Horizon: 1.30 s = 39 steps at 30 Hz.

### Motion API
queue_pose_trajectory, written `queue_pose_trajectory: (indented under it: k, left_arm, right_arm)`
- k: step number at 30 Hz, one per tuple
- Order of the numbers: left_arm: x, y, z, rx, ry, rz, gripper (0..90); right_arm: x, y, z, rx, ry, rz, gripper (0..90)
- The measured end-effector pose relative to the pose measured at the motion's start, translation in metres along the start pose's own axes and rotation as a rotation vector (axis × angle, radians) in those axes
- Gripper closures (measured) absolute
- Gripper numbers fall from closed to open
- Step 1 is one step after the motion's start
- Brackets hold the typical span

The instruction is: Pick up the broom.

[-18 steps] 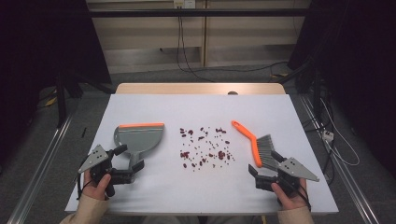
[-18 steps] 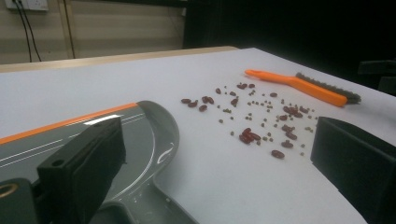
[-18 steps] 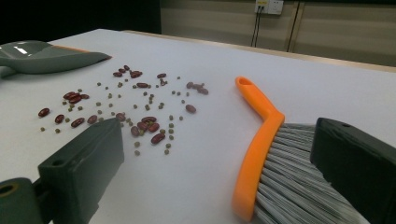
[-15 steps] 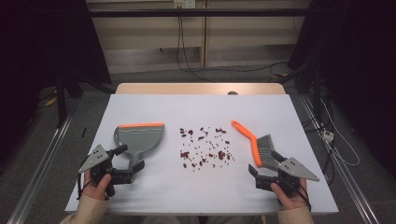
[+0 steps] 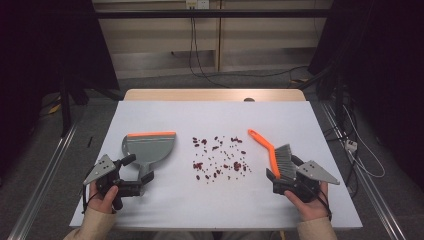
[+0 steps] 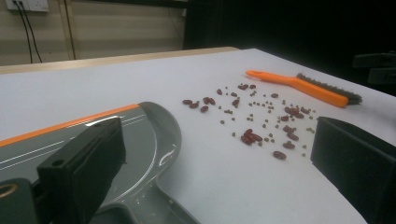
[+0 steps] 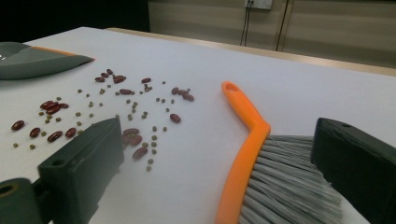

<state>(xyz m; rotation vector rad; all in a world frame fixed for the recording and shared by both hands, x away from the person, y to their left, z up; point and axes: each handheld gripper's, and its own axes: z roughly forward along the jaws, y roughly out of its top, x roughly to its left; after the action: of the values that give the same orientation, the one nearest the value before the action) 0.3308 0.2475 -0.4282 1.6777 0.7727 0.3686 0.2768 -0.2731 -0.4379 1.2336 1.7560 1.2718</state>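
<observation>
Grey plastic dustpan (image 5: 148, 148) with an orange front lip sits on the left side of the white surface (image 5: 215, 120), lip pointing away from the person, handle end toward them. The left gripper (image 5: 136, 181) is right at that handle end — its fingers are spread wide, and in the left gripper view the dustpan's back corner (image 6: 140, 154) lies between and under them with nothing pinched.

Moving to the middle, there's a loose scatter of dark red beans and tiny greenish ones (image 5: 219, 159) spread flat on the surface, between the dustpan and the brush, apart from both.

On the right lies the orange-handled brush (image 5: 271, 153), handle angled away to the far left, grey bristles nearest the person. The right gripper (image 5: 283, 176) sits just at the bristle end — its fingers are spread too, and in the right gripper view the bristles (image 7: 285, 186) fan out between them, not squeezed. Whether a finger actually touches the bristles, can't tell. Both hands rest low near the front edge of the surface.
</observation>
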Motion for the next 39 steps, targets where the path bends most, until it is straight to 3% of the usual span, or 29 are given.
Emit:
queue_pose_trajectory:
  k: [5, 9, 14, 32, 34, 36, 38, 39]
  left_arm:
    - [0.001, 0.000, 0.001, 0.003, -0.002, 0.005, 3.0]
    - [0.001, 0.000, 0.001, 0.006, -0.002, 0.005, 3.0]
    - [0.000, -0.001, 0.001, 0.003, -0.002, -0.002, 3.0]
    - [0.002, -0.001, 0.001, 0.011, -0.007, -0.005, 3.0]
    - [0.002, -0.001, 0.001, 0.011, -0.008, -0.005, 3.0]
    - [0.002, -0.001, 0.001, 0.012, -0.008, -0.007, 3.0]
    - [0.001, -0.002, 0.002, 0.013, -0.007, -0.011, 3.0]
    - [0.002, -0.002, 0.002, 0.016, -0.007, -0.009, 3.0]
  right_arm:
    - [-0.007, 0.005, 0.005, 0.022, -0.019, 0.004, 3.3]
    - [-0.018, 0.009, 0.014, 0.044, -0.062, 0.023, 5.6]
    - [-0.027, 0.014, 0.024, 0.068, -0.069, 0.028, 7.0]
    - [-0.032, 0.030, 0.063, 0.146, -0.035, 0.035, 9.7]
    - [-0.033, 0.032, 0.069, 0.164, -0.038, 0.037, 13.5]
    - [-0.035, 0.034, 0.072, 0.192, -0.005, 0.045, 28.1]
    - [-0.035, 0.034, 0.075, 0.196, -0.001, 0.048, 27.6]
    - [-0.036, 0.035, 0.078, 0.216, -0.009, 0.028, 37.3]
